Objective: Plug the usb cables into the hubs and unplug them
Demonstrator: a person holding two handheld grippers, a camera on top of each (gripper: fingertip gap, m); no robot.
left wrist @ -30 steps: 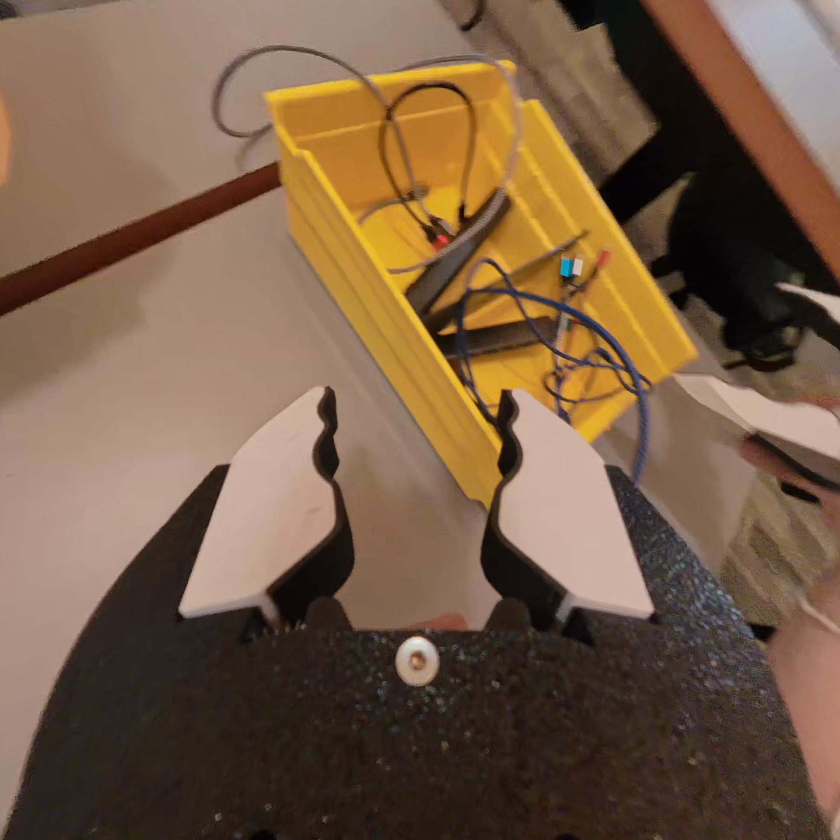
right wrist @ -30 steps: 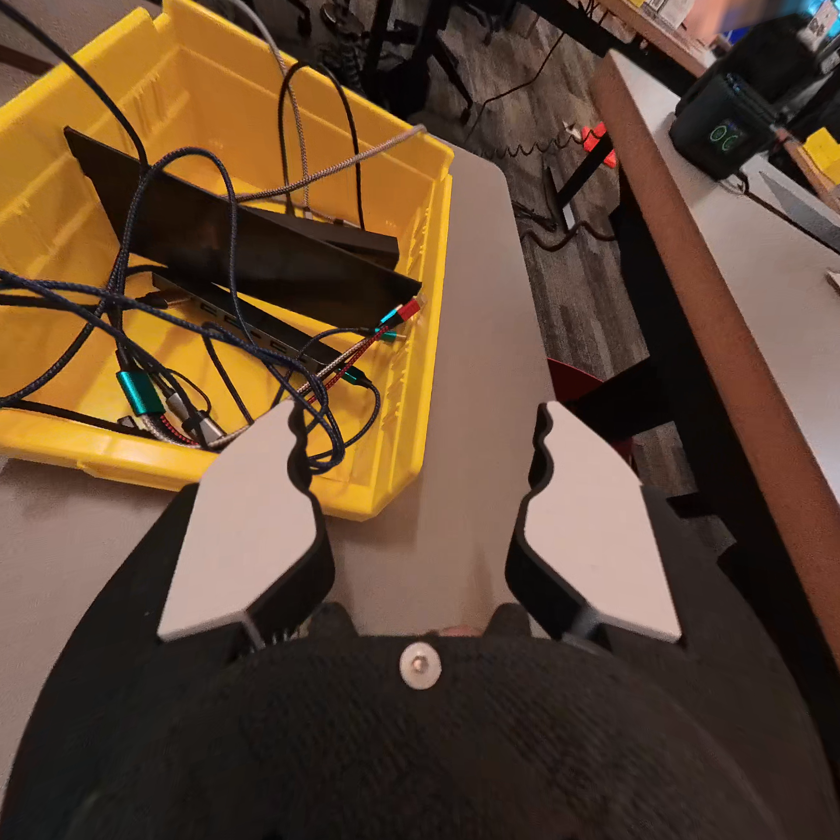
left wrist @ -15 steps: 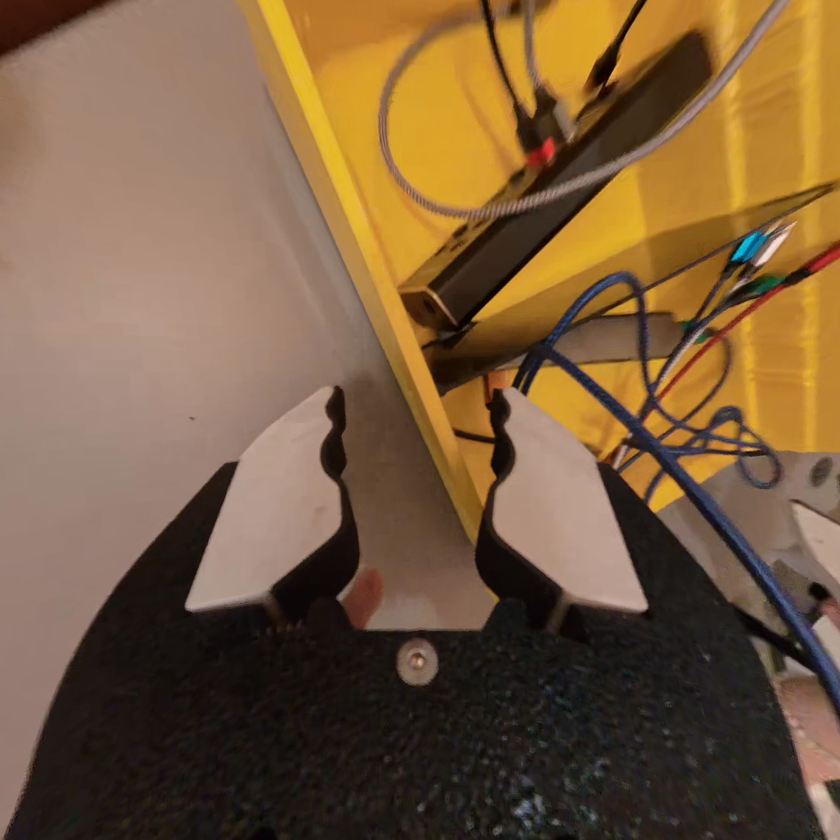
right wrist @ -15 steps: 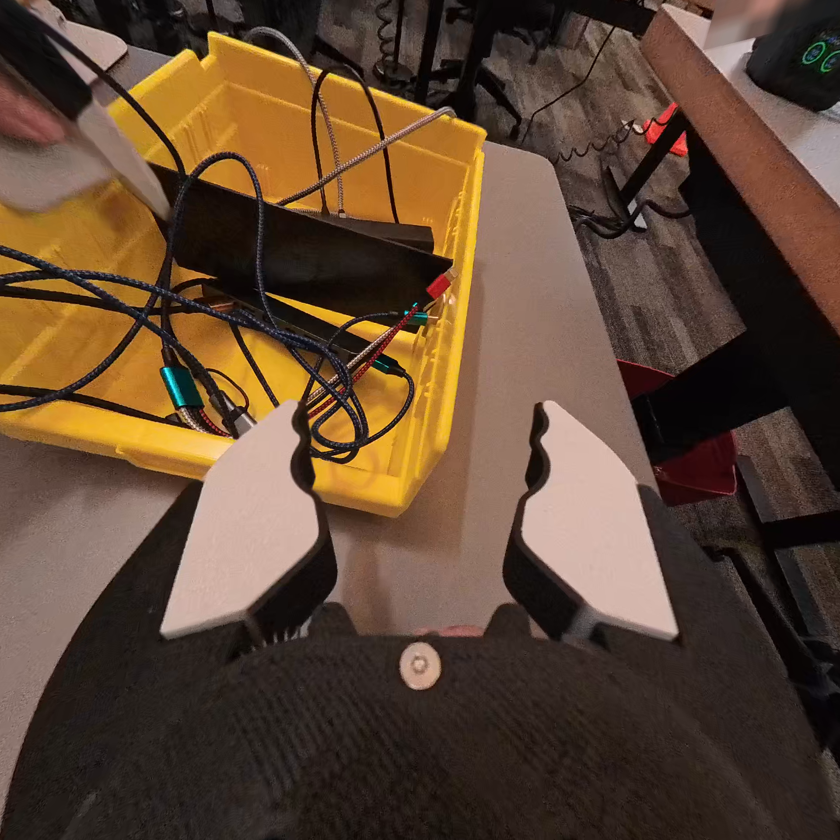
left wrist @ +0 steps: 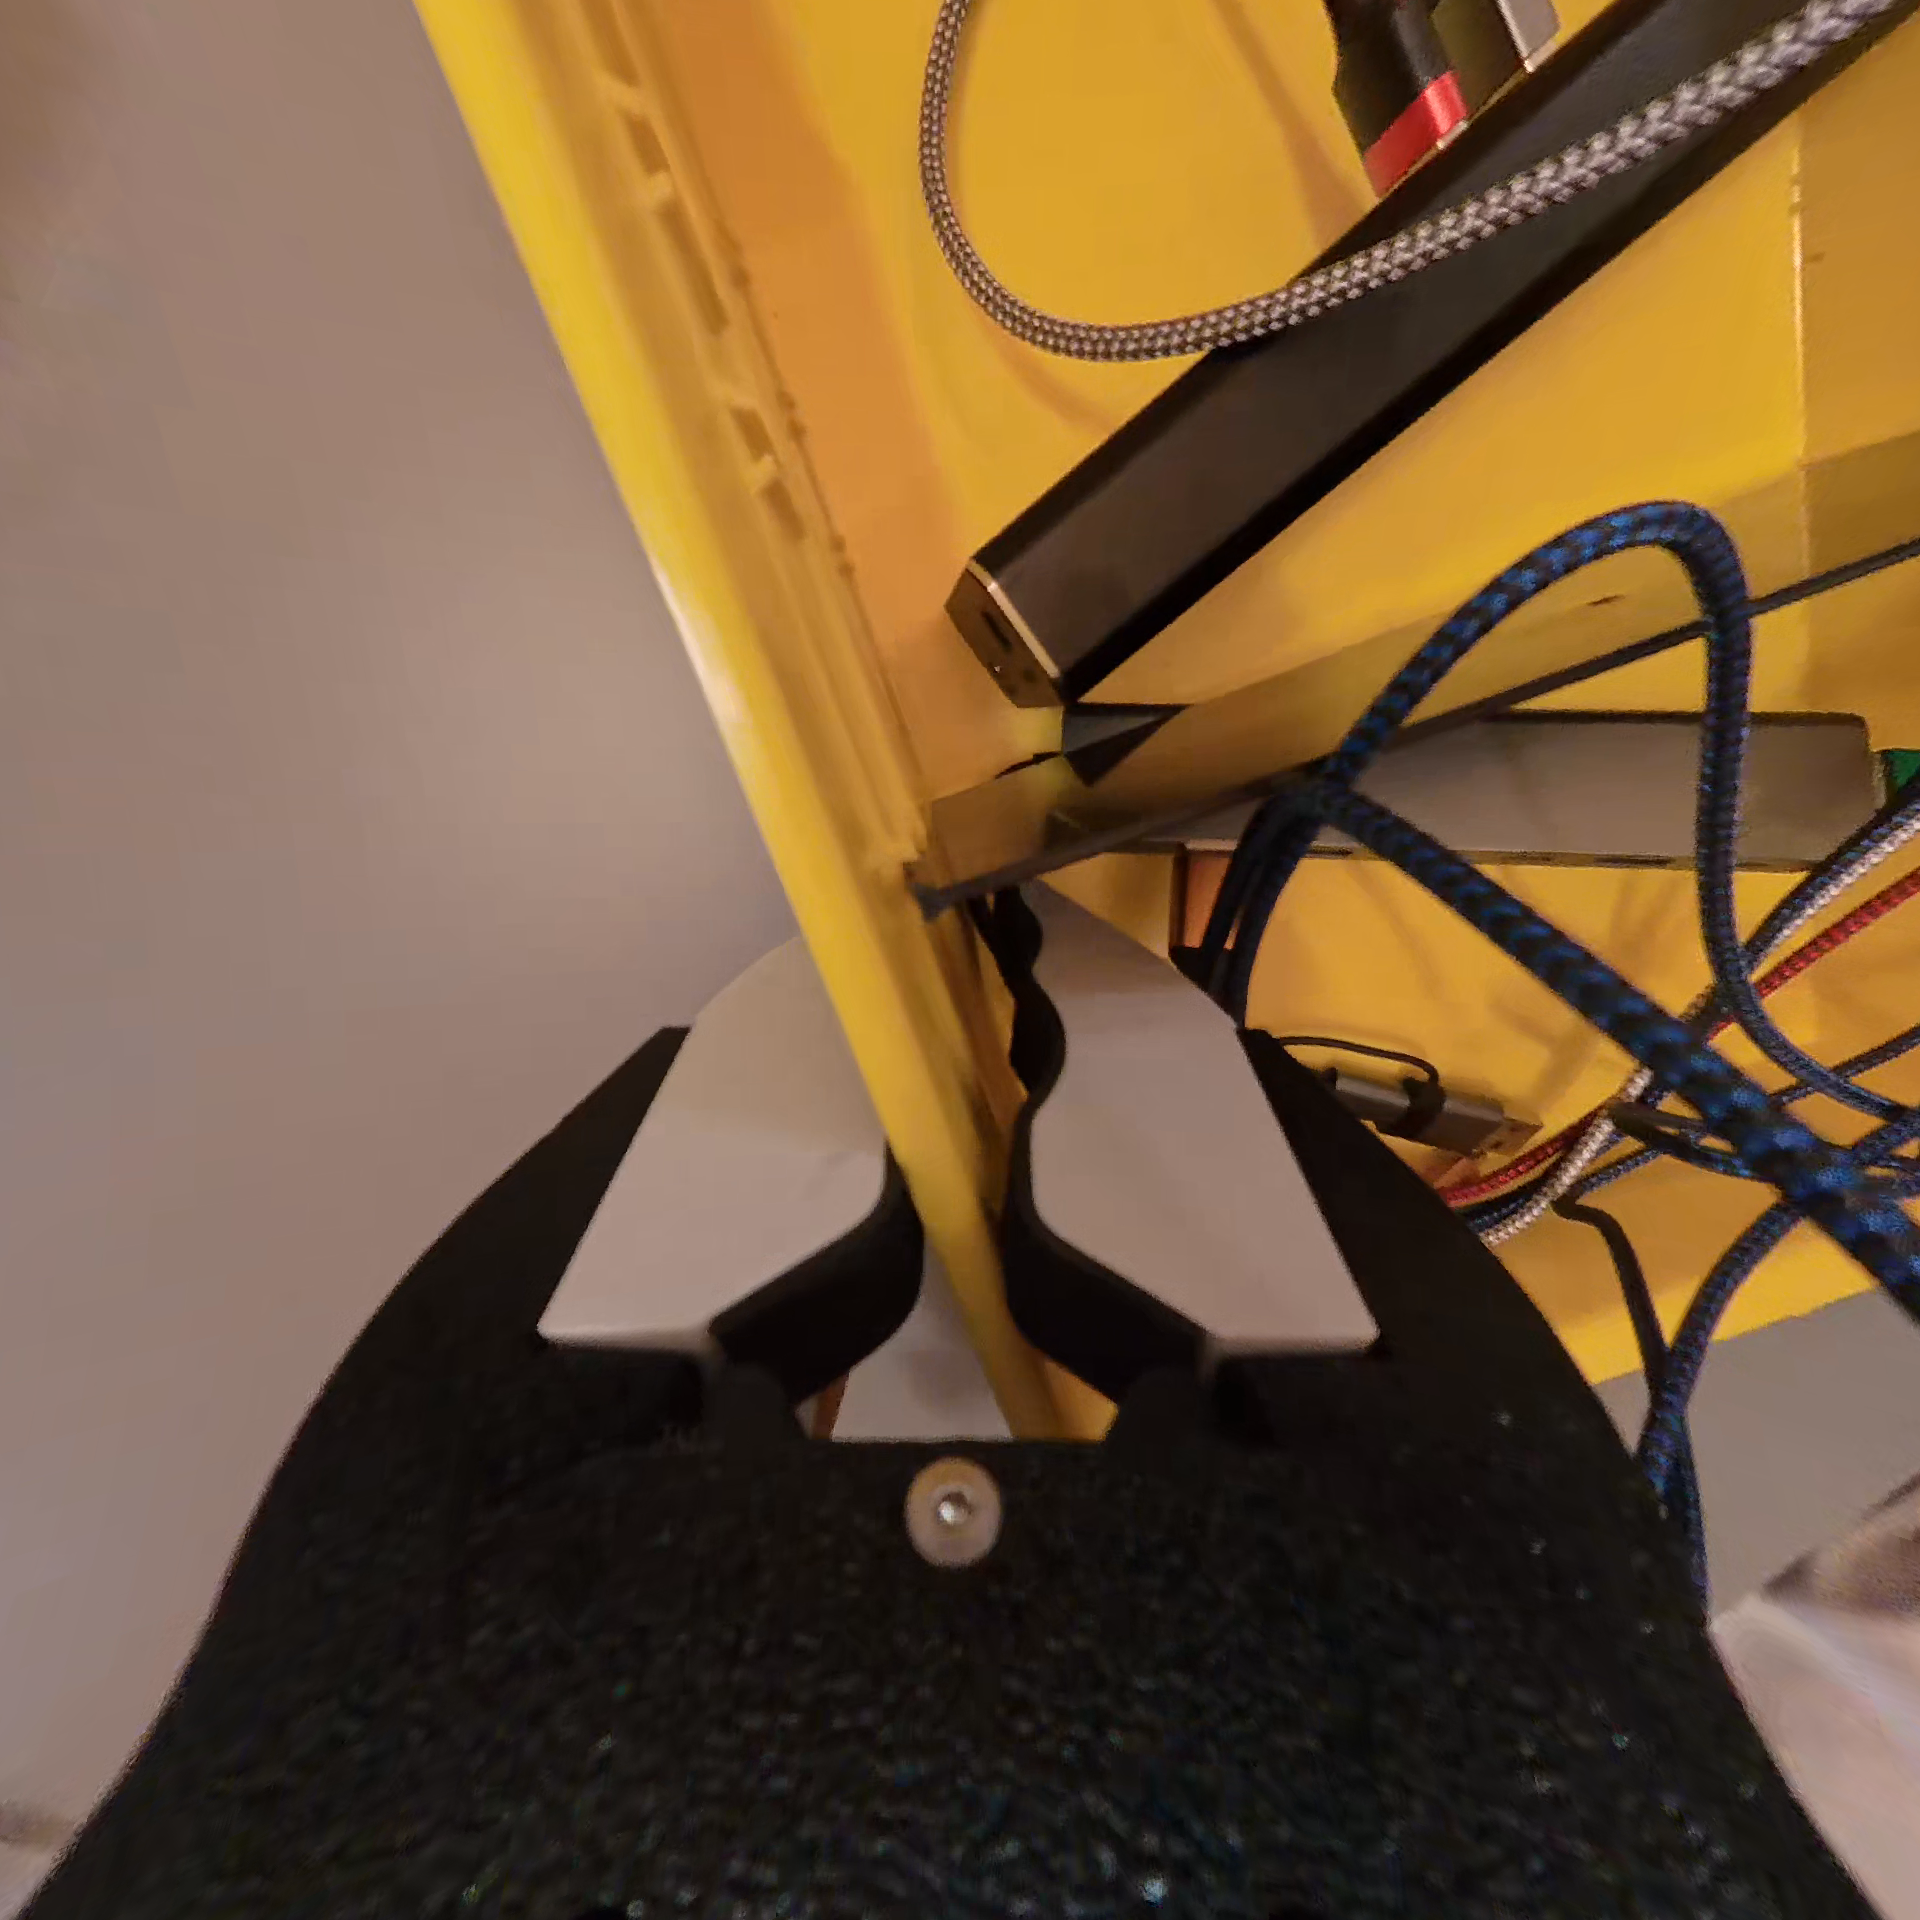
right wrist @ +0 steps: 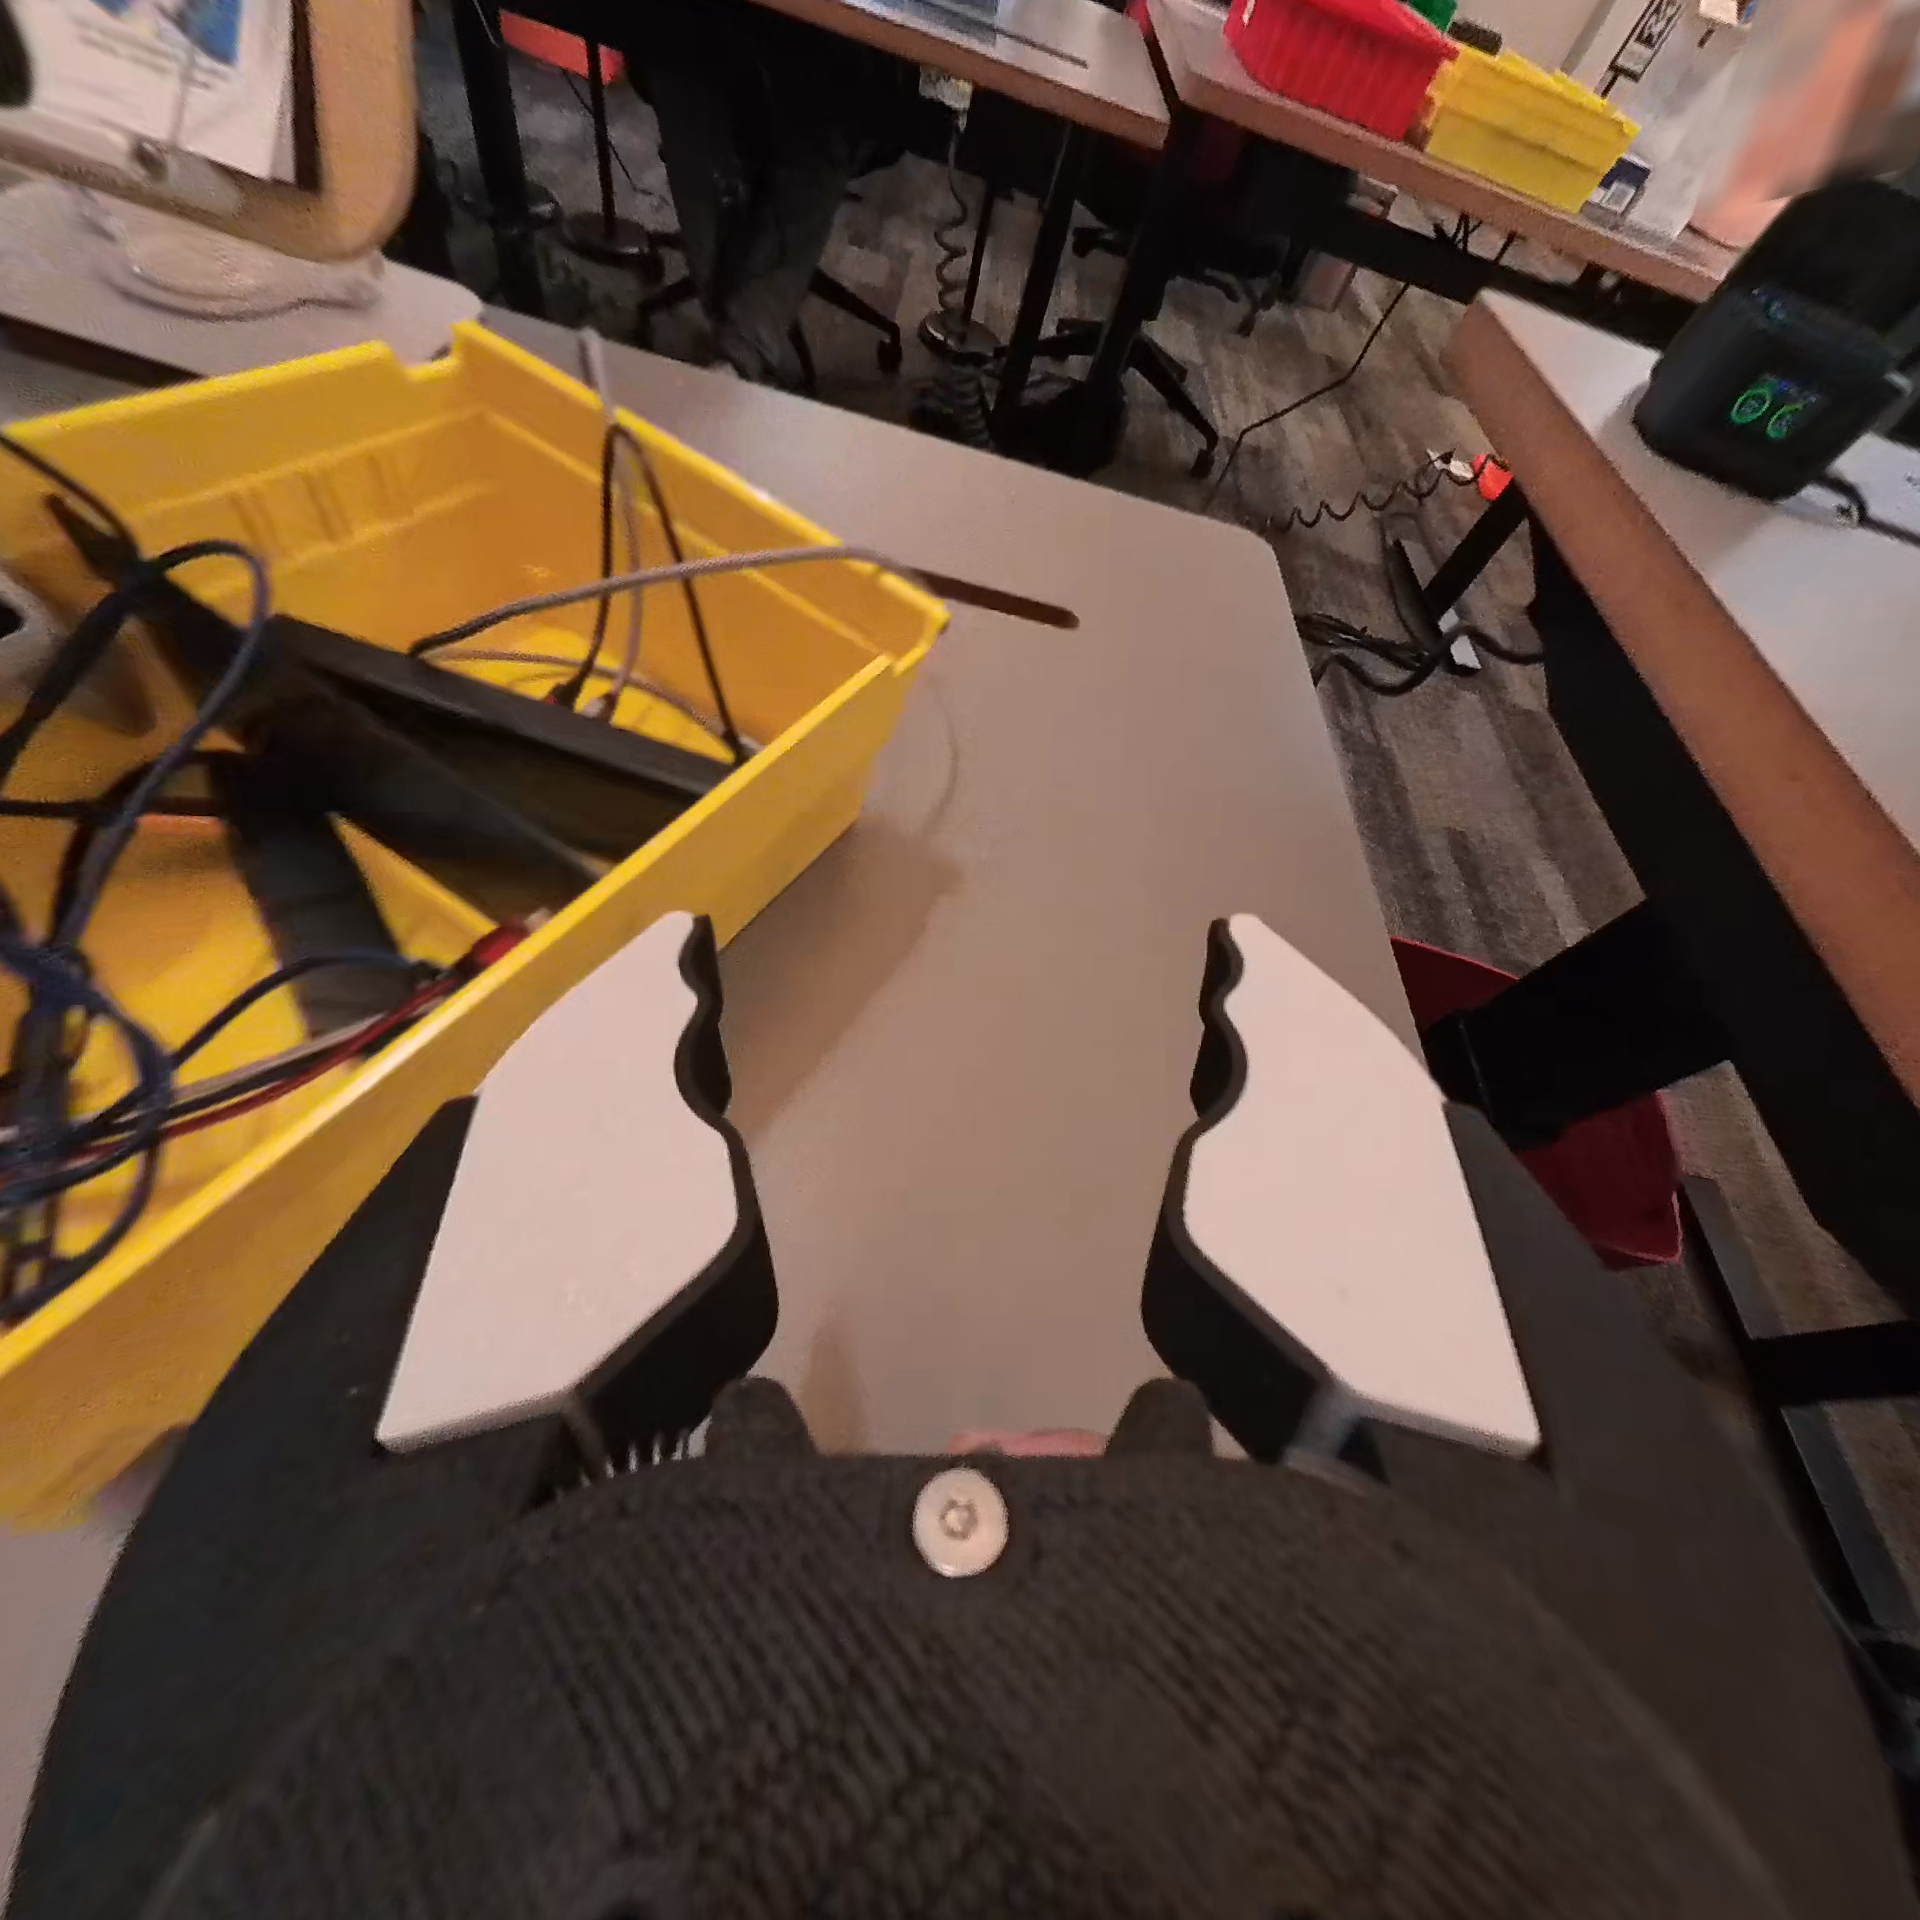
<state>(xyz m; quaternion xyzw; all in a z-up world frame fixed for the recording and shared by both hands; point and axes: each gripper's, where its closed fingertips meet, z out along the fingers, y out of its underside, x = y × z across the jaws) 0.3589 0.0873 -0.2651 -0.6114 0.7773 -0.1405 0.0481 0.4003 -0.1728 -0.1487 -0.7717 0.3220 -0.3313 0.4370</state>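
So the left gripper (left wrist: 961, 1049) had its two fingers pinched down on the side wall of the yellow bin (left wrist: 727, 436), one finger outside, the other inside, with only the thin plastic wall between them. Looked like a bracing grip to keep the bin steady, though that's my guess.

Just past the inside finger sat the black hub (left wrist: 1299, 457), a long slim bar with a smooth, slightly glossy shell. Its near end was right by the gripped wall and its long axis ran diagonally up and away to the right. A red-collared plug (left wrist: 1408, 145) was already seated in it further along. Under it lay a grey hub (left wrist: 1507, 800), matte metal look, running roughly left to right. A blue braided cable (left wrist: 1558, 987) looped over that, with a loose silver USB plug (left wrist: 1455, 1117) lying on the bin floor close to the inside finger.

The right gripper (right wrist: 956, 997) was spread wide with nothing in it, hovering over the bare grey table (right wrist: 1091, 727) just right of the bin. The cables and hubs lay to its left, so I'd say that was the free one to go in and grab a plug.
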